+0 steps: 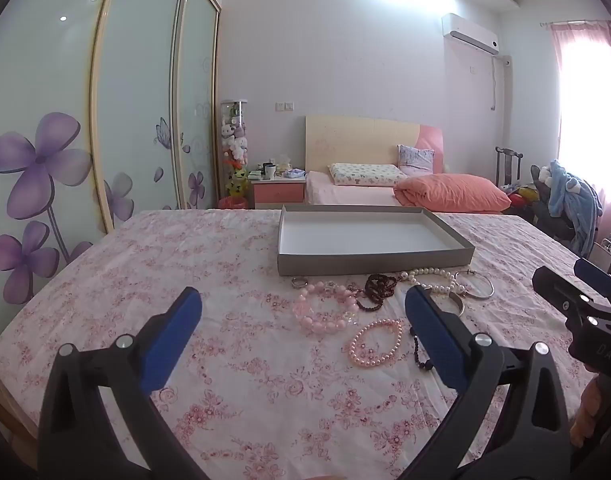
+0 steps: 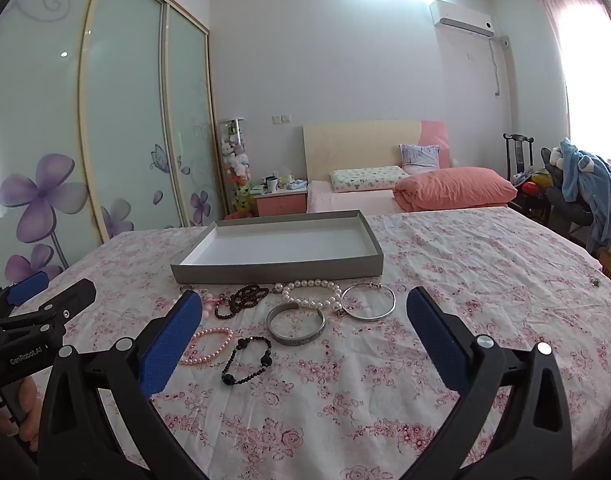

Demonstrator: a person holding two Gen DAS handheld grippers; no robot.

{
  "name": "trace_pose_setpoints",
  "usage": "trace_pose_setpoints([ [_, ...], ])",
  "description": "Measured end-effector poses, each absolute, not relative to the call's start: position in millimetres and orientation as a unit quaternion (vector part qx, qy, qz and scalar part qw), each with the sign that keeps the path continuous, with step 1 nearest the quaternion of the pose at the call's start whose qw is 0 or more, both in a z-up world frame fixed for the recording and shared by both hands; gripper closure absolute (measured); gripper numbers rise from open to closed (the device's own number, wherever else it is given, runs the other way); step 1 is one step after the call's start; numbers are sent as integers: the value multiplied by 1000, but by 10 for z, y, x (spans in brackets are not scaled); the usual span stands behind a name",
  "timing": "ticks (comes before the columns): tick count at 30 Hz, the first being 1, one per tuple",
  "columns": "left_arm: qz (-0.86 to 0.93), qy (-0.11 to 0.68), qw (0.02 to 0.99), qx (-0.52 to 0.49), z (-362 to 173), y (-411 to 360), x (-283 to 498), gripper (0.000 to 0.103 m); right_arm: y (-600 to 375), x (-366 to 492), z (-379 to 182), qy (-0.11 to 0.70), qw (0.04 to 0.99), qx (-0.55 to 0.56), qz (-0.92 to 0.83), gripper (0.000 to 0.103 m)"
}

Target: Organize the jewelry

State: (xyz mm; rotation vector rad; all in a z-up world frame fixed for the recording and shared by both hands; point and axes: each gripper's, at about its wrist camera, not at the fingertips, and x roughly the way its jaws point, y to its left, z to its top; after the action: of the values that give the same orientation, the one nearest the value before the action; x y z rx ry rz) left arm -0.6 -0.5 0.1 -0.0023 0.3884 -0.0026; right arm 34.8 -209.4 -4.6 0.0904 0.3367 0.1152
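One grey tray (image 2: 279, 270) sits on the desk's floral cloth (image 2: 465, 272), nothing in it. Just in front of it lie two silver bangles, one wide (image 2: 295, 326) and one thin (image 2: 368, 302), one white pearl strand (image 2: 313, 294), one dark brown bead strand (image 2: 241, 300), one black bead bracelet (image 2: 247, 360) and one pink pearl bracelet (image 2: 207, 346). Left tongs (image 1: 303, 304) and right tongs (image 2: 305, 308) hover above the desk, tilted slightly downward, both spread wide and gripping nothing.

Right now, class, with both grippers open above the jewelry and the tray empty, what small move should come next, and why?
Probably lower the right gripper onto the wide silver cuff. Its jaws stand open and hold nothing, the cuff lies nearly centred between them, apart from the black bead bracelet, and the grey tray just behind is empty.
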Motion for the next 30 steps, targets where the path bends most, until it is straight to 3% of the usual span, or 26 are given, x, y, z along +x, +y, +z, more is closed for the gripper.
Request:
trace_pose_setpoints([
  [30, 0, 196, 981, -3, -1, 2, 2, 4, -2081, 298, -54, 170, 983, 46, 57, 2],
])
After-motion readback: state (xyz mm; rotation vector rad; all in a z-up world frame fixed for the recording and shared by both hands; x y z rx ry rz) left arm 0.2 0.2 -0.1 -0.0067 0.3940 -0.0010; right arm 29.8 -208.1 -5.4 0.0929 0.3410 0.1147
